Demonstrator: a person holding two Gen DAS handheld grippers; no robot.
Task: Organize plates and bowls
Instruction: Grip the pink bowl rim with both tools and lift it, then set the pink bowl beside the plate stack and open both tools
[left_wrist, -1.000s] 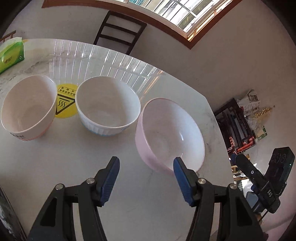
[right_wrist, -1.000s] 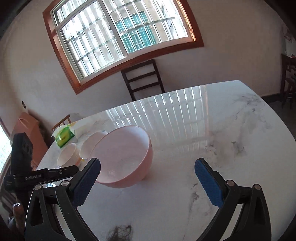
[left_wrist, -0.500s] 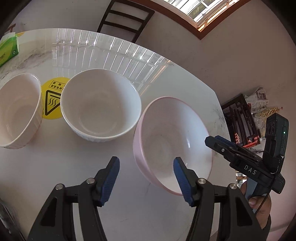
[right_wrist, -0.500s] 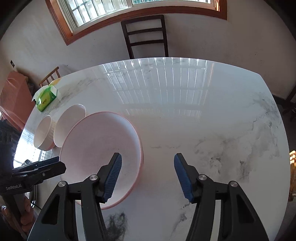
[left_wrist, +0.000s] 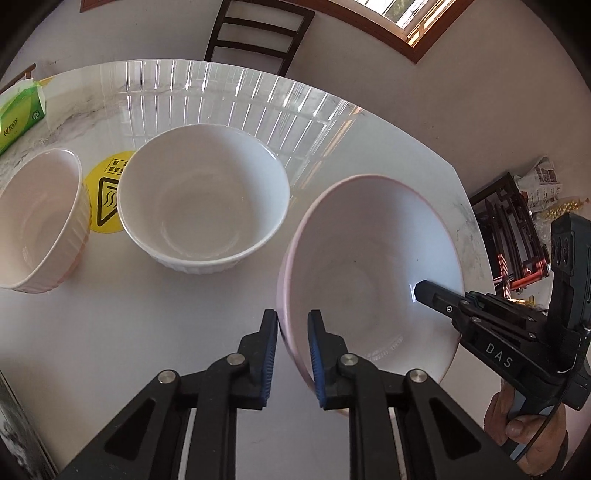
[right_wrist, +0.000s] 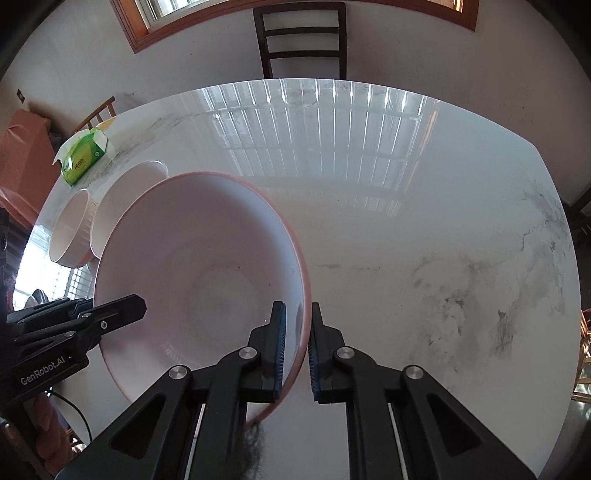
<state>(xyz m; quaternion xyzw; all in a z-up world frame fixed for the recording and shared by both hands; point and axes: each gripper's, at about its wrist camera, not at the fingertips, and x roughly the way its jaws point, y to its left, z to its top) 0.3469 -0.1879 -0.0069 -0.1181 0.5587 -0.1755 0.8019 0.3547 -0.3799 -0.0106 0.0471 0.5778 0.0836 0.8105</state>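
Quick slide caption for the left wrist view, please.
Left claw clamps the pink bowl's near rim; white bowl and ribbed bowl wait behind it.

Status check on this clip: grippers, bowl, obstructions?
Left gripper and right gripper just closed, each clamped on opposite rims of the pink bowl. Bowl on the marble table. White ribbed bowl close beside it.

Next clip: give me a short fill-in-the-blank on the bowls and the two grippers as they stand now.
1. Both grippers are closed on the rim of the ____ bowl.
2. The left gripper and the right gripper grip ____ sides of it.
3. The table holds ____ bowls in all.
4. The yellow sticker lies between the ribbed bowl and the ____ bowl.

Missing: pink; opposite; three; white
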